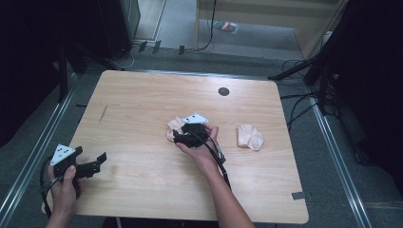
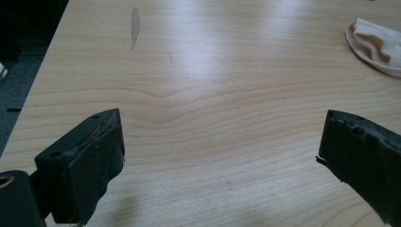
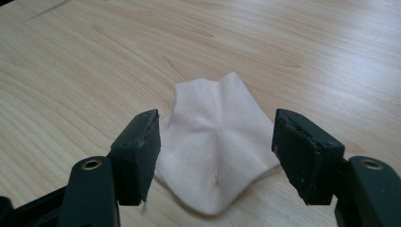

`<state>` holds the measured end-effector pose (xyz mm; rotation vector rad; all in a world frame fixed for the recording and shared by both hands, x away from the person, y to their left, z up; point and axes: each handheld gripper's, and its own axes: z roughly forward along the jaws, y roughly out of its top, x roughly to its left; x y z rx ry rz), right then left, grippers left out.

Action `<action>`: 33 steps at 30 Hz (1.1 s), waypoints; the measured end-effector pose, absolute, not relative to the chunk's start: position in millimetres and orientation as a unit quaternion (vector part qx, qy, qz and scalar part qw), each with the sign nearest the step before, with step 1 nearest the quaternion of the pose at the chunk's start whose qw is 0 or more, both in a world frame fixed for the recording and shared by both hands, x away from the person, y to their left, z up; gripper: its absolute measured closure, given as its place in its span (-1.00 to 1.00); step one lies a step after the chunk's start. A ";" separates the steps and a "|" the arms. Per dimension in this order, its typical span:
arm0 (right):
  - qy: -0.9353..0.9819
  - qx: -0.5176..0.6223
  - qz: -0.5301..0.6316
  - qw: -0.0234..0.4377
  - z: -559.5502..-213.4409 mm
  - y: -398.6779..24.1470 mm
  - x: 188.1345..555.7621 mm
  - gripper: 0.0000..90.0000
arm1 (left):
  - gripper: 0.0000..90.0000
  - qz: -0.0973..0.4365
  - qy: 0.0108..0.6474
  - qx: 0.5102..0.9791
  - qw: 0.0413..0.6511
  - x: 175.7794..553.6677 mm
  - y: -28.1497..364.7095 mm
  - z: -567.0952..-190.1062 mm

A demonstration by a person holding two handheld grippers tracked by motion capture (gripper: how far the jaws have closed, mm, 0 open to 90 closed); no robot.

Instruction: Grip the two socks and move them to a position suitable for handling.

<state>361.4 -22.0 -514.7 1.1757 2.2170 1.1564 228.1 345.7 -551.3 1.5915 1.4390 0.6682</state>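
The table is pale wood with wavy grain. Both socks, near and far, are pale peach-pink. Each hand-held gripper is black.

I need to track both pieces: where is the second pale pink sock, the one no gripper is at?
In the high view the crumpled pale pink sock lies on the wooden table's right half, right of the right gripper.

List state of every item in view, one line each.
left gripper: open, nothing between jaws, held near the table's left front corner
right gripper: open, jaws either side of near sock, not yet pressing
near sock: crumpled, lying on table
far sock: crumpled, lying apart, untouched
table: upright, dark streak on left part
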 end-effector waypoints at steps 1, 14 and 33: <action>0.789 0.418 0.409 0.185 -517.1 -19.1 366.8 -0.26 | -0.98 0.269 0.579 0.637 0.432 228.1 346.0 -551.3; 0.806 0.429 0.365 0.182 -541.2 -4.0 387.5 -0.32 | -0.98 0.269 0.582 0.635 0.432 228.3 345.9 -551.3; 0.790 0.431 0.398 0.177 -550.0 -6.4 375.0 0.72 | -0.98 0.267 0.584 0.637 0.426 229.6 346.0 -551.5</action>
